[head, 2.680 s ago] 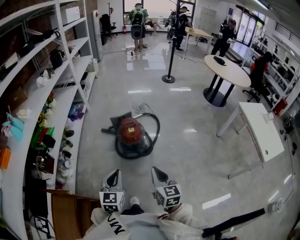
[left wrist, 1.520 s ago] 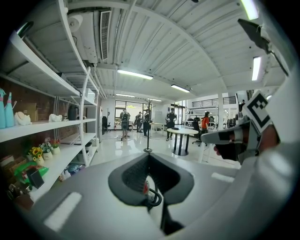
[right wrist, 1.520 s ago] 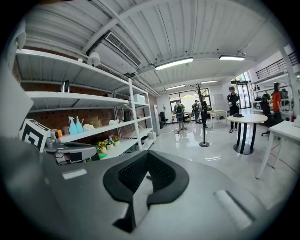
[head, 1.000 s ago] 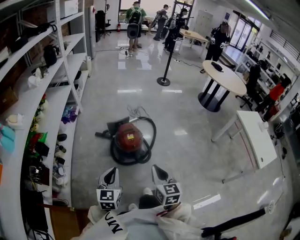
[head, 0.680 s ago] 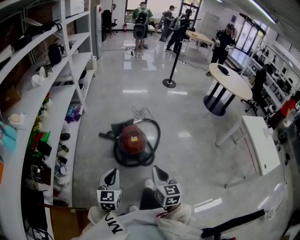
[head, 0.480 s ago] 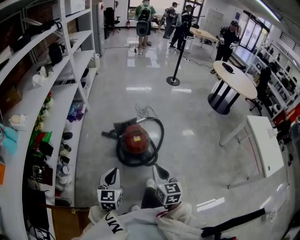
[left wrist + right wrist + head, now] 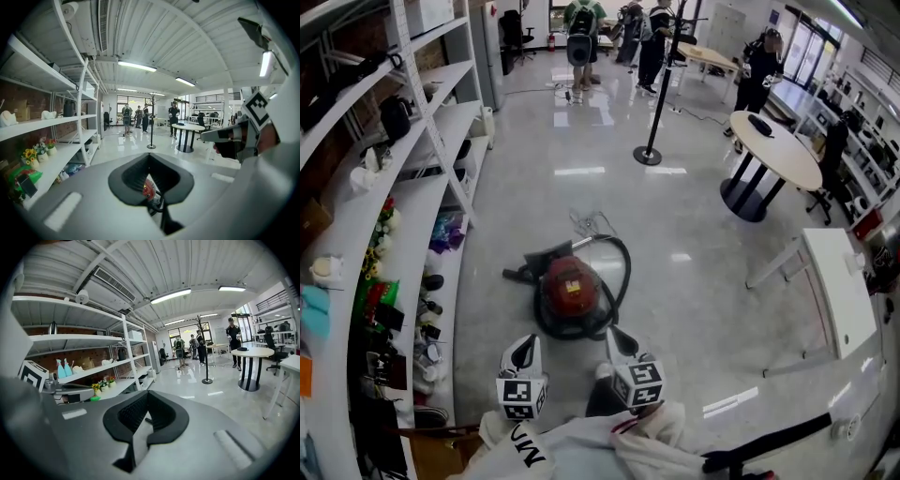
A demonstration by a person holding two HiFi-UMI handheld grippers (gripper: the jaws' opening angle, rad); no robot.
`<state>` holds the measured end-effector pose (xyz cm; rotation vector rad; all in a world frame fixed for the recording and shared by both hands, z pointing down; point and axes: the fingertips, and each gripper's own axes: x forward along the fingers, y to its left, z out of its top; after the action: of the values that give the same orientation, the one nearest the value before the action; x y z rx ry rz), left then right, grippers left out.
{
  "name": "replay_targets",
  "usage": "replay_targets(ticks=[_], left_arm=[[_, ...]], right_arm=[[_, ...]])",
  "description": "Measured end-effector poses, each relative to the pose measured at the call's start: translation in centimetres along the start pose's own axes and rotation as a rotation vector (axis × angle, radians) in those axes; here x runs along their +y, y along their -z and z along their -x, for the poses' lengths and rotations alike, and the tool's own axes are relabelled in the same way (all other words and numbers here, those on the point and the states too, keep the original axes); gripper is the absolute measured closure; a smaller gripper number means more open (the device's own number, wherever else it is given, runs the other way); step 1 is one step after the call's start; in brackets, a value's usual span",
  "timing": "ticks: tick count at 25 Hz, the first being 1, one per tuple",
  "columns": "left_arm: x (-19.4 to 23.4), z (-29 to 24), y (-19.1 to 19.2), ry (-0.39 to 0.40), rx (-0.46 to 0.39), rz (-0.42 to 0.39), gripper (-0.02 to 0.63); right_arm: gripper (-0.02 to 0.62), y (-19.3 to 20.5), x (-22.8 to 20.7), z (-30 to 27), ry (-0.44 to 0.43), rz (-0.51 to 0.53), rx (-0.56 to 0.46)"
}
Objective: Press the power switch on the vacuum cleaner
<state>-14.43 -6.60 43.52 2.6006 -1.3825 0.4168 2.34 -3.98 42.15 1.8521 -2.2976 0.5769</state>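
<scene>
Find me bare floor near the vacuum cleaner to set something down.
Bare floor lies right of the vacuum cleaner, up to the white table, and beyond it toward the stanchion. Left is crowded: its nozzle and the packed shelving leave only a narrow strip.

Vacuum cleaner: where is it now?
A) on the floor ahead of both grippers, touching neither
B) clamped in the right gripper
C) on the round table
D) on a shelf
A: the red vacuum cleaner sits on the floor, ahead of the left gripper and right gripper, touching neither.
</scene>
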Motion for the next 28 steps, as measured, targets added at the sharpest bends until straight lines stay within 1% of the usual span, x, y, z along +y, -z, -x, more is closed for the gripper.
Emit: replay_targets(ticks=[9, 19, 28], left_arm=[[0.0, -4.5, -1.5, -0.003, 0.024, 0.002, 0.606], [-1.1, -8.3, -2.8, -0.004, 0.041, -0.007, 0.606], [-1.4, -11.6, -4.8, -0.031, 0.027, -0.018, 0.606]], right_arm=[[0.595, -1.8, -3.3, -3.3, -0.006, -0.005, 0.018], [0.595, -3.0, -6.7, -5.2, -0.02, -0.021, 0.036], [0.594, -5.0, -9.5, -7.3, -0.045, -0.018, 0.02]])
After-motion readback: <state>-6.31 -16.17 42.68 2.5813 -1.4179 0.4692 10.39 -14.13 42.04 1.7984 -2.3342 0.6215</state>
